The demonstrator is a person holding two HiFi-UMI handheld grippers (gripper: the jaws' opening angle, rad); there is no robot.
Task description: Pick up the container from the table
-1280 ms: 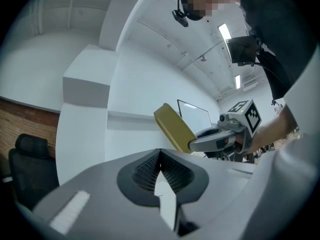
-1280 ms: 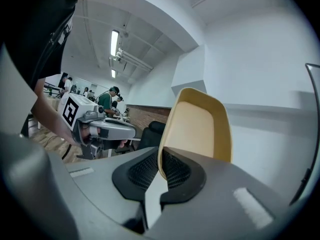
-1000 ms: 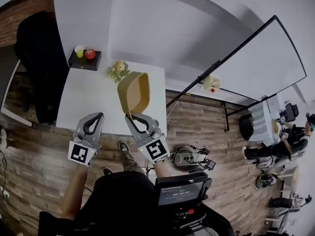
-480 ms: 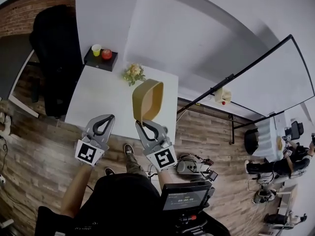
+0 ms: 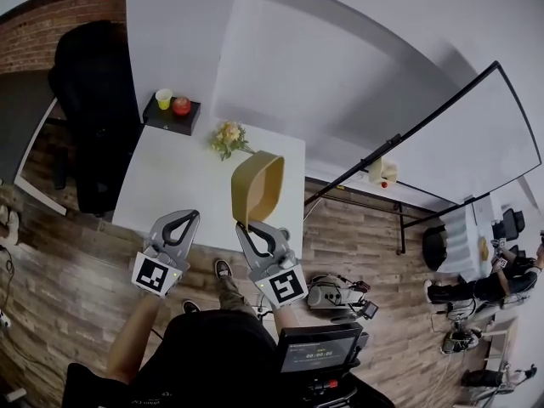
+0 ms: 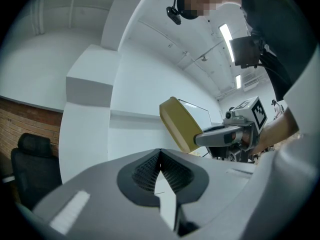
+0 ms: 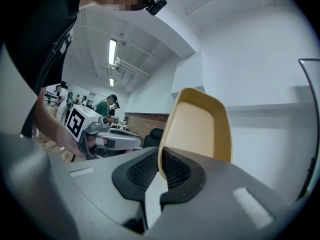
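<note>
Wood-plank floor (image 5: 68,253) runs under me, with white walls (image 5: 323,83) beyond. To my right a big black-framed board (image 5: 459,151) leans on its stand, its foot near the table's right edge. I stand at the near edge of the white table (image 5: 170,177). A black chair (image 5: 93,100) sits at its far left corner.

I hold the container (image 5: 257,187) over the table's near right corner. It is a mustard-tan tub with rounded corners and a thick rolled rim, plain inside and out. It stands up on end and its hollow faces me. My right gripper (image 5: 247,227) has its jaws clamped on the lower rim, one pad inside and one outside.

My left gripper (image 5: 192,218) hangs just beside it with its jaws together on nothing. The tabletop ahead of it is bare white up to the flowers (image 5: 227,136) near the far edge. Behind them a black tray (image 5: 170,117) juts past the far edge, carrying a yellow cup (image 5: 163,98) and a red apple (image 5: 181,105).

Each gripper's cube bears a black-and-white square marker. A small screen (image 5: 321,349) at my chest shows figures too small to read.
</note>
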